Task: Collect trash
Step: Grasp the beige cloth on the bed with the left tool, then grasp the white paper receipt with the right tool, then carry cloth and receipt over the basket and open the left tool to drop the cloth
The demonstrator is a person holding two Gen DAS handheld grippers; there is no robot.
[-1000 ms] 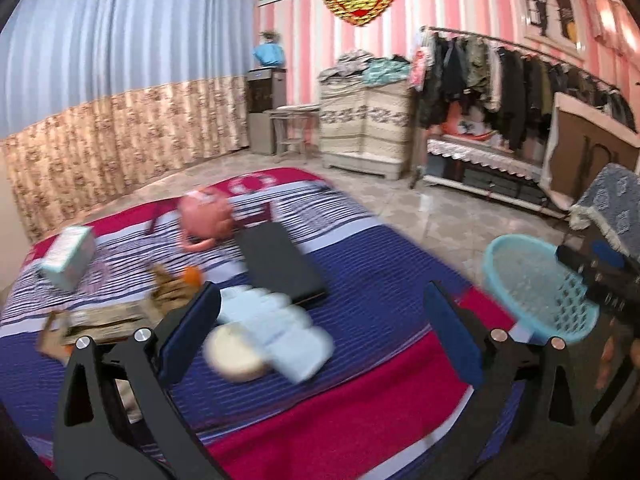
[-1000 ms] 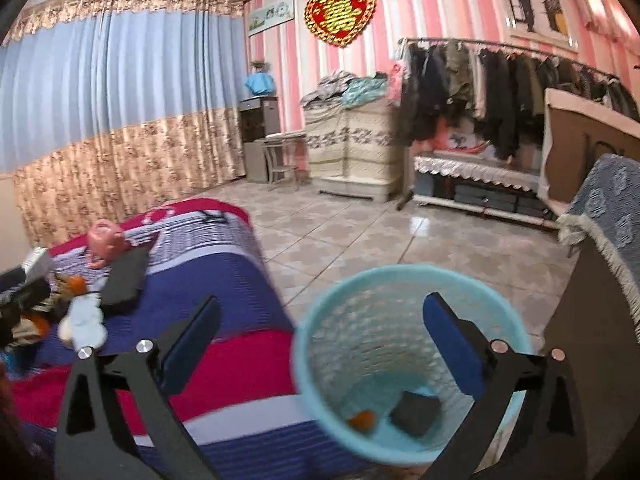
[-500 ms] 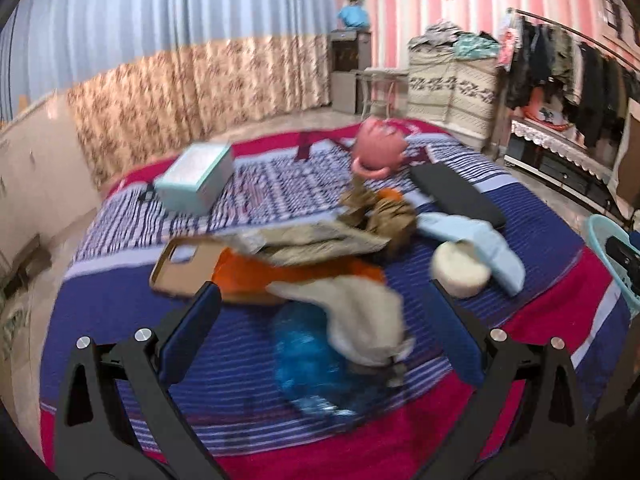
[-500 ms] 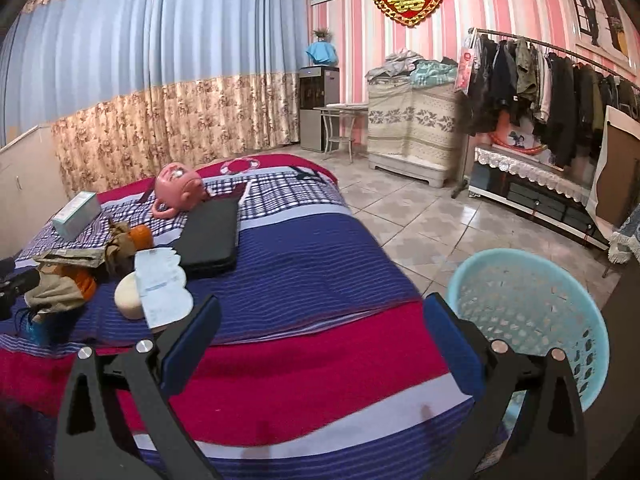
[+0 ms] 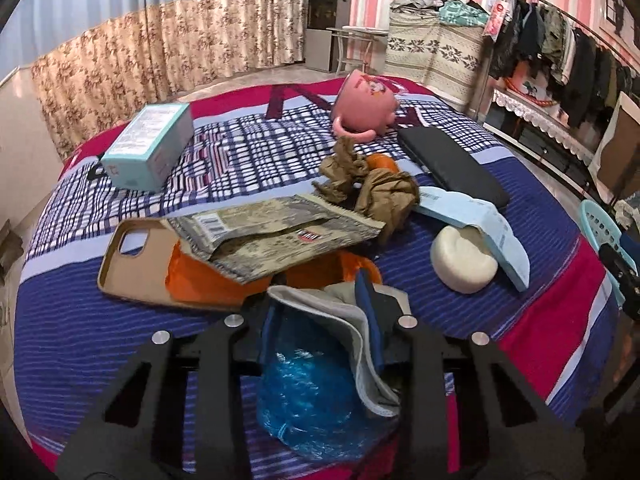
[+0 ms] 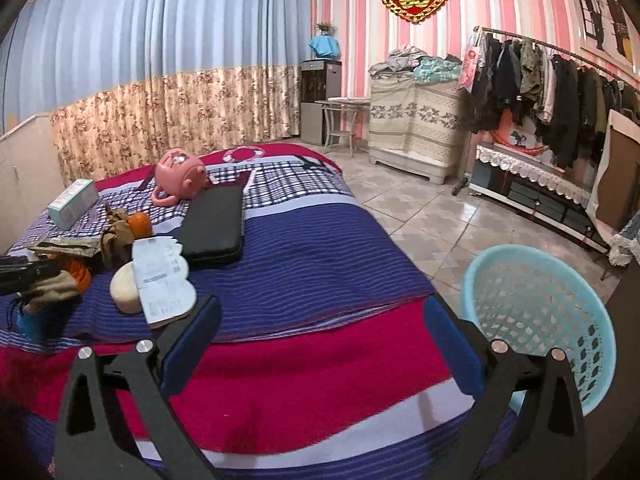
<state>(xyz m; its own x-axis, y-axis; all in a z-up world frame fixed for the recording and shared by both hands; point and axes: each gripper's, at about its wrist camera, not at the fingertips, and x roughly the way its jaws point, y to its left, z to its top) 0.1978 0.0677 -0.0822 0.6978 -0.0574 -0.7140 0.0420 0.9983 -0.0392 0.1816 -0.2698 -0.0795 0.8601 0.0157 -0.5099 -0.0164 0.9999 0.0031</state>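
left gripper [image 5: 320, 304] jaws just closed in on grey rag [image 5: 340, 308] over blue bag [image 5: 308, 392] at bed [image 5: 120, 360] near edge; right gripper [image 6: 320, 344] wide open, empty; basket [image 6: 536, 320] off bed's right corner, nearer the right hand

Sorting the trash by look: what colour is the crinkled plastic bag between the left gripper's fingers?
Blue, translucent crinkled plastic bag; it shows best in the left wrist view.

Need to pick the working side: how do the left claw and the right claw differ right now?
The left claw has just been closing, its jaws narrow around a grey cloth over a blue bag; the right claw stands wide with nothing between its jaws, over bare bedspread. Both point down at the bed.
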